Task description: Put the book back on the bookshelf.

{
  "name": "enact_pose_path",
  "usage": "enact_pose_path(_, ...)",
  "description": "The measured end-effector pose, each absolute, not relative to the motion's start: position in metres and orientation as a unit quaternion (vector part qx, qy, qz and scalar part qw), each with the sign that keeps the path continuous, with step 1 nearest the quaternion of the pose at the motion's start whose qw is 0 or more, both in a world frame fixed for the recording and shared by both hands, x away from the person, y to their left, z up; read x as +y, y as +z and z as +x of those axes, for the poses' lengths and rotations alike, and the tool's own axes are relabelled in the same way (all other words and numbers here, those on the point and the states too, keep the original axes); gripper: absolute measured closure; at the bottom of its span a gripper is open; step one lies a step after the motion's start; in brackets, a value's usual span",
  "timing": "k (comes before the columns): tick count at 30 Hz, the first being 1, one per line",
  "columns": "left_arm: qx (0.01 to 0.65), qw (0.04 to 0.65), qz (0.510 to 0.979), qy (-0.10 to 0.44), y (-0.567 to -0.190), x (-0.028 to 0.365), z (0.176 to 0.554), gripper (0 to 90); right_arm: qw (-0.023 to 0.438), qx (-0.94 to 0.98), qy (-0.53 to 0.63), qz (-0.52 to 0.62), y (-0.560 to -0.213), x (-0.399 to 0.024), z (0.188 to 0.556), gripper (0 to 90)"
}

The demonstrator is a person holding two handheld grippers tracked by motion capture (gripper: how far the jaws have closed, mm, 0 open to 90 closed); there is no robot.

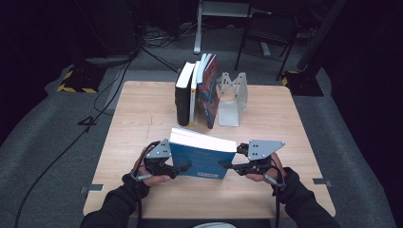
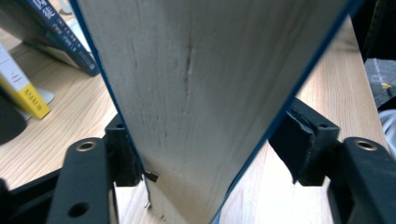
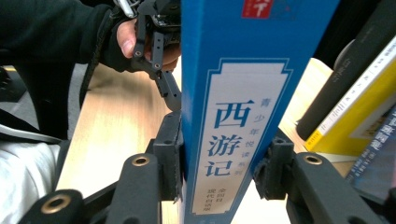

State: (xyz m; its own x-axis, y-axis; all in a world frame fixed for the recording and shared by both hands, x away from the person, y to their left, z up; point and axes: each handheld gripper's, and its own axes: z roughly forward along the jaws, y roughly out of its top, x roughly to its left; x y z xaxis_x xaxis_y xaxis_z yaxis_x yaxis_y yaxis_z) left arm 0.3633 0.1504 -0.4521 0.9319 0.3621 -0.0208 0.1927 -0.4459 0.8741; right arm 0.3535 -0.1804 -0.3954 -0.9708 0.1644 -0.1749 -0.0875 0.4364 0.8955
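The blue paperback book (image 1: 202,159) stands tilted on the wooden table (image 1: 142,114), held between the two tools near the person's edge, its white page block facing up and away.

The left tool (image 1: 183,167) sits at the book's left end. In the left gripper view the cream page edge of the book (image 2: 205,93) rises straight up between this tool's two black jaws. The left-hand jaw touches the blue cover, while the right-hand jaw stands just clear of the other cover with a strip of table showing between them, so this tool is released around the book rather than clamped.

The right tool (image 1: 227,165) sits at the book's right end, by the spine. In the right gripper view the blue spine (image 3: 243,116), with a white panel of Chinese characters, stands between this tool's jaws. The left-hand jaw lies against the spine's edge; whether the right-hand jaw presses on it I cannot tell for certain, though it looks very close.

Beyond both tools, further up the table, a row of upright books (image 1: 197,92) leans against a white metal bookend (image 1: 233,97); the row includes a black book, a yellow-spined one and a dark blue one. The far hand (image 3: 140,39) and its tool appear behind the spine in the right gripper view.
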Motion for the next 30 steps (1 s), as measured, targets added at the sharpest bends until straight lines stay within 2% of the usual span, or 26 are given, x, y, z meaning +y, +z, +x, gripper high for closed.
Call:
enact_pose_path(4, 0.152, 0.502, 0.847, 0.087, -0.454, 0.144, 0.368, 30.0, 0.119, 0.84, 0.528, 0.031, -0.395, -0.186, 0.35, 60.0)
enact_pose_path(7, 0.152, 0.481, 0.859, 0.091, -0.459, 0.139, 0.374, 25.8, 0.118, 0.841, 0.527, 0.038, -0.394, -0.192, 0.349, 60.2)
enact_pose_path(21, 0.15, 0.483, 0.857, 0.092, -0.461, 0.105, 0.383, 25.6, 0.143, 0.854, 0.495, 0.064, -0.385, -0.216, 0.337, 58.7)
enact_pose_path(30, 0.157, 0.481, 0.856, 0.106, -0.46, 0.094, 0.39, 23.7, 0.158, 0.844, 0.505, 0.088, -0.356, -0.214, 0.342, 51.0)
